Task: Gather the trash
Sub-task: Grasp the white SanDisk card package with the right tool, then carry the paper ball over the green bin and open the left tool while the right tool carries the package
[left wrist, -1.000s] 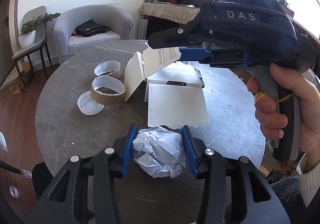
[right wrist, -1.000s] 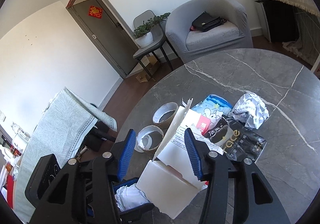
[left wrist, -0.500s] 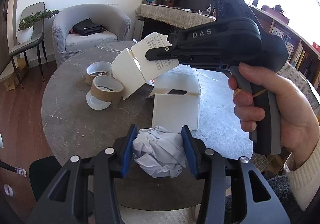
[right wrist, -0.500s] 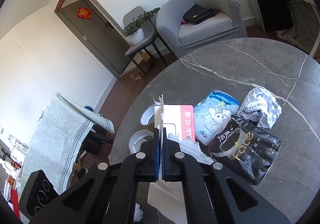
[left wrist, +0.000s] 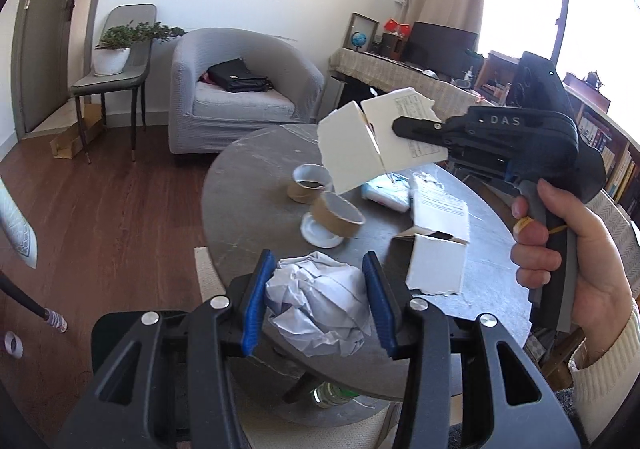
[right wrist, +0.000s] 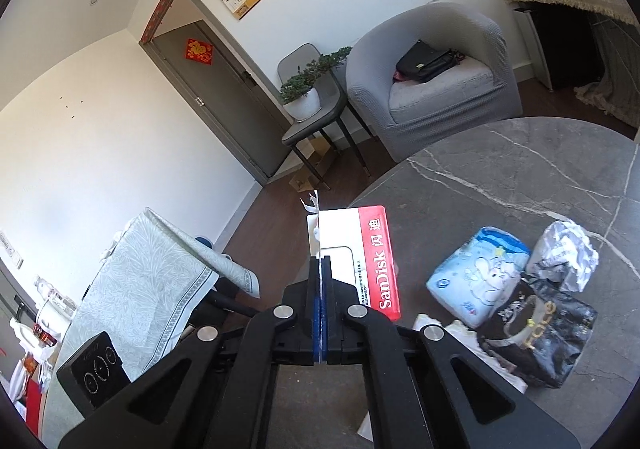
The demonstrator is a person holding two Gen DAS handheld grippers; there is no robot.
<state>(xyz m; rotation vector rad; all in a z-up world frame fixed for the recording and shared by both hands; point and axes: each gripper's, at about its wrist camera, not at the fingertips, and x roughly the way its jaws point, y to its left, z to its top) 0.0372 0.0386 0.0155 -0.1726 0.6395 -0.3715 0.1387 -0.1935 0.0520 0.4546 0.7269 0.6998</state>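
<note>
**Both grippers loaded; remaining trash lies ahead on the table**

Left wrist view: we find the left gripper [left wrist: 316, 301] clamped at a narrow spread on a crumpled white paper ball [left wrist: 318, 303], squarely between its blue pads, at the near edge of the round grey marble table [left wrist: 240, 201]. The right gripper [left wrist: 400, 125], carried in a hand [left wrist: 568, 269], hangs above the table centre pinching a torn white cardboard box piece [left wrist: 356, 145].

Right wrist view: jaws fully closed on that piece's thin edge [right wrist: 340, 245], its long axis running away from the fingers. A blue tissue pack [right wrist: 476, 273], black coffee pouch [right wrist: 540, 333] and crumpled paper wad [right wrist: 564, 253] lie right of the fingers, nearer this hand. No bin is visible.
</note>
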